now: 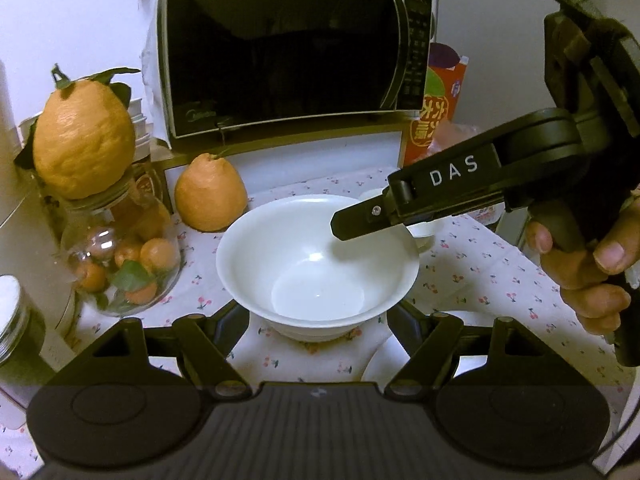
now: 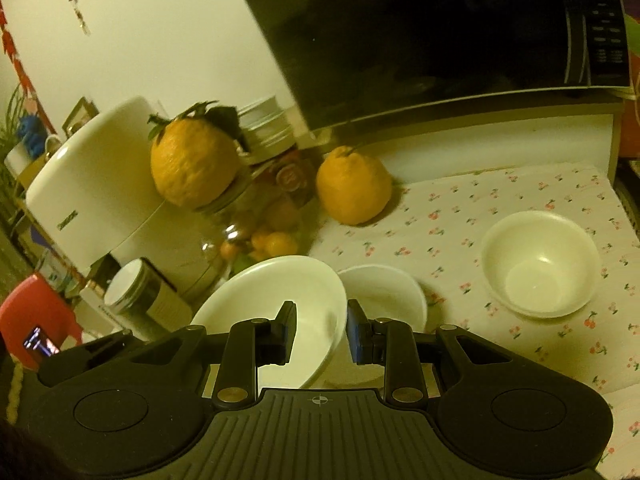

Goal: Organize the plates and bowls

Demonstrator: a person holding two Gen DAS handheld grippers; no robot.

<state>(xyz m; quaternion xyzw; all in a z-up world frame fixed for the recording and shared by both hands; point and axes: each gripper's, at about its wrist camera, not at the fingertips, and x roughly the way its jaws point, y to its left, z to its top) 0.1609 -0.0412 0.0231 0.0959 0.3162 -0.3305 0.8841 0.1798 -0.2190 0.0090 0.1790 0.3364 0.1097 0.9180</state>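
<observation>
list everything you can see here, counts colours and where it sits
large bowl: 1, white, between the left gripper's fingers
smaller bowls: 2, white, on the cloth
big citrus fruits: 2, orange, one on the jar's lid, one on the cloth
glass jar: 1, clear, small orange fruits inside, left
microwave: 1, black door, at the back
carton: 1, red and orange, right of the microwave
white appliance: 1, far left
tablecloth: 1, white, flower print
left gripper: black, fingers wide, tips hidden
right gripper: black, astride the large bowl's rim
hand: 1, on the right gripper's handle
</observation>
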